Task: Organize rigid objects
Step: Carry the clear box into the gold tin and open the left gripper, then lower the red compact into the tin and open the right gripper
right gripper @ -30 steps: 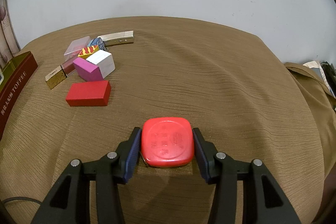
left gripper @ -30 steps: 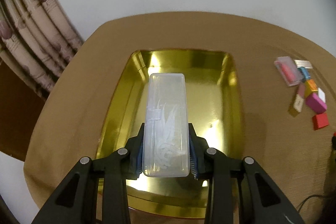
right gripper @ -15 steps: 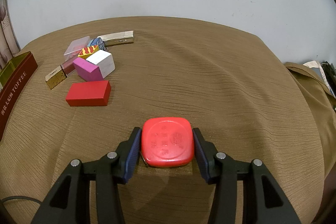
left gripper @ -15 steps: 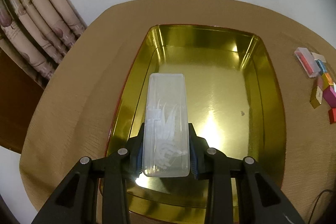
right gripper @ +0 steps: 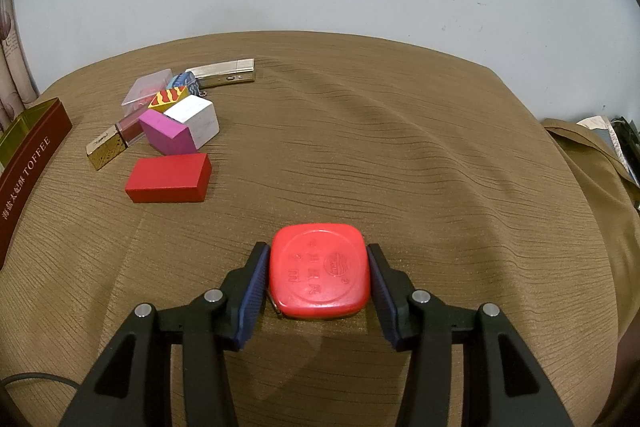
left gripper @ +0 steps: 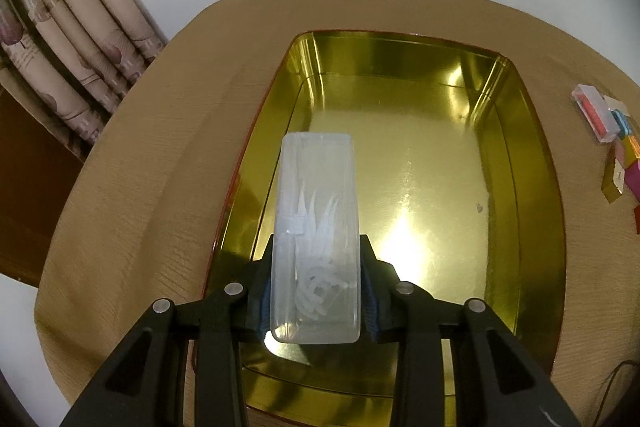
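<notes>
left gripper (left gripper: 316,291) is clamping clear case (left gripper: 316,239), now drifting toward gold tray's (left gripper: 536,163) left wall | placement nearing | right gripper (right gripper: 318,285) is pinching red tape measure (right gripper: 319,281) right of tray, unmoved

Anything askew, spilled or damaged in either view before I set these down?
Nothing spilled or broken. The clear plastic case sits straight in the left gripper over the gold tin. The only disorder is the unsorted pile by the red block, some pieces leaning on each other.

Our left gripper (left gripper: 316,287) has carried the clear plastic case (left gripper: 315,239) farther over the gold tin (left gripper: 520,131), toward its left side.
</notes>
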`<state>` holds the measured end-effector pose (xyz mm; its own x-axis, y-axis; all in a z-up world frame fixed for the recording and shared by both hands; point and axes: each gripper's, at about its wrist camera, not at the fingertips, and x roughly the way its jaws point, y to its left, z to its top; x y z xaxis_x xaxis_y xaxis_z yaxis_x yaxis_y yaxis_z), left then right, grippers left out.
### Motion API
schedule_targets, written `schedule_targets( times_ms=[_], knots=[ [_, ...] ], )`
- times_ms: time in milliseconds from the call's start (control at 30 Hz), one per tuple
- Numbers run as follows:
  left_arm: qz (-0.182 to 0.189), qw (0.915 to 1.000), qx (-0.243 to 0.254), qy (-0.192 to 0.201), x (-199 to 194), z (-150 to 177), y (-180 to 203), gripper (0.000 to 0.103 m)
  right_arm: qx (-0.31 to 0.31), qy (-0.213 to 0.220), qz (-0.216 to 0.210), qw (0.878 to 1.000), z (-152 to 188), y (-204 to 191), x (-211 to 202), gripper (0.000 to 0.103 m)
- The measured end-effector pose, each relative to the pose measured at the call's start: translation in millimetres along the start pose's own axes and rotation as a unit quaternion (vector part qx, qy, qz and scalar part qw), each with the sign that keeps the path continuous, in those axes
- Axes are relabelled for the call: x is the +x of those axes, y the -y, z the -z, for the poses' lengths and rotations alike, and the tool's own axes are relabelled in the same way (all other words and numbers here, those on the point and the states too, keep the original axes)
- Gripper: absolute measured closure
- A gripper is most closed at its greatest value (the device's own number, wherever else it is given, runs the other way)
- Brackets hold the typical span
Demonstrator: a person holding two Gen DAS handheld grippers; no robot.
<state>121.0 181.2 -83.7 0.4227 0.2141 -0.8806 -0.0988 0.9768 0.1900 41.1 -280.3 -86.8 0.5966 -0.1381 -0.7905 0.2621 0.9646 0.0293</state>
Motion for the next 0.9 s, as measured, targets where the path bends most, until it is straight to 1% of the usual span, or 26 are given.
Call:
schedule_targets(
  times_ms=[167,267,400,567,633,700,833,900],
  knots=[
    [0.003,1.0,-0.004,0.001,0.3,-0.2,-0.7,0.068,0.0,0.0,0.0,1.0,0.3,0.4,-0.1,0.054],
    [0.011,0.9999,-0.01,-0.001,-1.5,-2.3,-2.6,0.065,-0.001,0.0,0.0,1.0,0.3,0.3,-0.1,0.054],
    [0.019,0.9996,-0.016,0.011,-10.5,-3.8,-3.7,0.048,-0.002,0.001,0.002,1.0,-0.1,0.8,0.3,0.055],
    [0.02,0.9988,-0.012,0.044,-29.3,-5.8,-5.0,0.039,-0.007,0.002,0.002,1.0,-1.7,1.8,-0.4,0.055],
    [0.026,0.9978,-0.019,0.058,-38.1,-7.8,-11.0,0.032,-0.008,0.002,0.005,1.0,-3.0,0.7,-2.1,0.055],
    [0.026,0.9967,-0.034,0.069,-44.2,-9.6,-20.8,0.028,-0.007,0.002,0.003,1.0,-3.6,-2.3,-5.0,0.055],
    [0.016,0.9952,-0.061,0.074,-47.2,-12.6,-40.4,0.028,-0.009,0.015,-0.006,1.0,-10.5,-13.8,-17.9,0.055],
    [0.005,0.9945,-0.073,0.074,-47.4,-12.2,-48.5,0.028,-0.013,0.021,-0.018,1.0,-16.7,-24.1,-24.4,0.055]
  ],
)
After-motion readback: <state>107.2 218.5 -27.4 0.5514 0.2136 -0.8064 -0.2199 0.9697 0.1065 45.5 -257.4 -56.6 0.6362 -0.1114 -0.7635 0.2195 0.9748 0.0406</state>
